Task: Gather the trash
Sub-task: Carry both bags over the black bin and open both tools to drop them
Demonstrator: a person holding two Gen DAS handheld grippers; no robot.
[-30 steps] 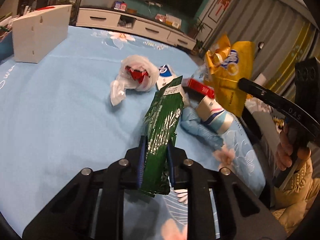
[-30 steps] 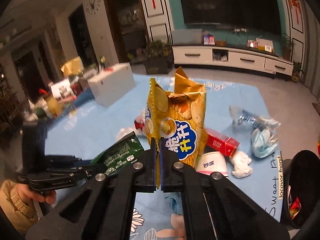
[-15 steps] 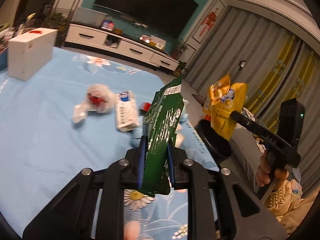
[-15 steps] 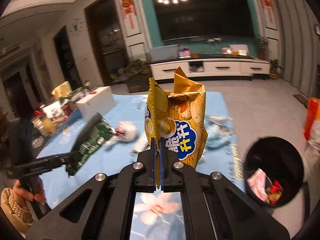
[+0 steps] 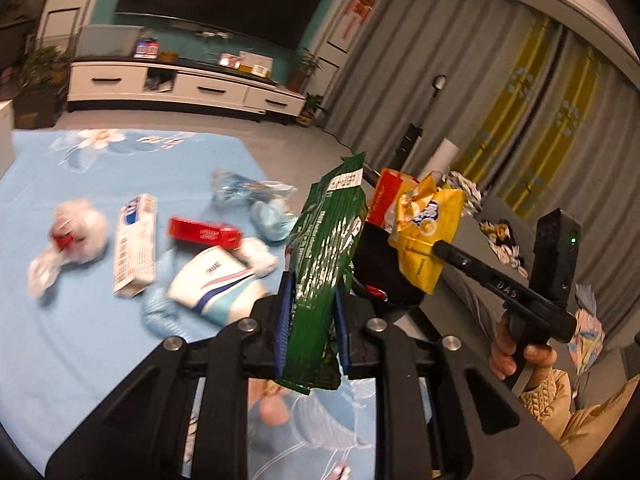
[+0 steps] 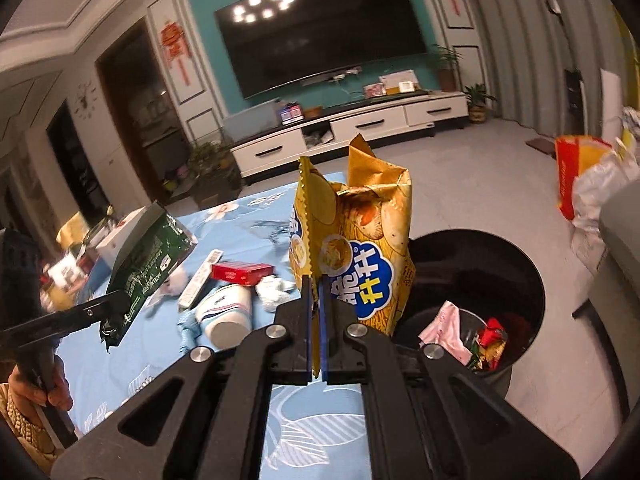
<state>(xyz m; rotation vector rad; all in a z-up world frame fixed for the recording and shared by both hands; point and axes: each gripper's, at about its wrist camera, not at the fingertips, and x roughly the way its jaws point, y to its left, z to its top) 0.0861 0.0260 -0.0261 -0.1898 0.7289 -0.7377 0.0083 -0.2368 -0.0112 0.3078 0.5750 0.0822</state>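
My left gripper (image 5: 311, 300) is shut on a green snack wrapper (image 5: 328, 248), held upright above the table's right edge; the wrapper also shows in the right wrist view (image 6: 148, 256). My right gripper (image 6: 316, 292) is shut on a yellow chip bag (image 6: 360, 248), held beside the black trash bin (image 6: 532, 280), which holds some wrappers. The chip bag also shows in the left wrist view (image 5: 428, 232), over the bin (image 5: 380, 264). On the blue cloth lie a red box (image 5: 204, 232), a paper cup (image 5: 216, 280), a white carton (image 5: 134, 240) and crumpled tissues (image 5: 76, 236).
A blue floral tablecloth (image 5: 80, 340) covers the table. A crushed bottle (image 5: 248, 192) and a blue mask (image 5: 272, 220) lie near its far right edge. A TV cabinet (image 6: 360, 128) stands at the back wall. A red and white bag (image 6: 588, 184) stands on the floor by the bin.
Both grippers have swung right toward the bin with their bags. The chip bag now hangs over the bin's edge, and the green wrapper is close beside it.
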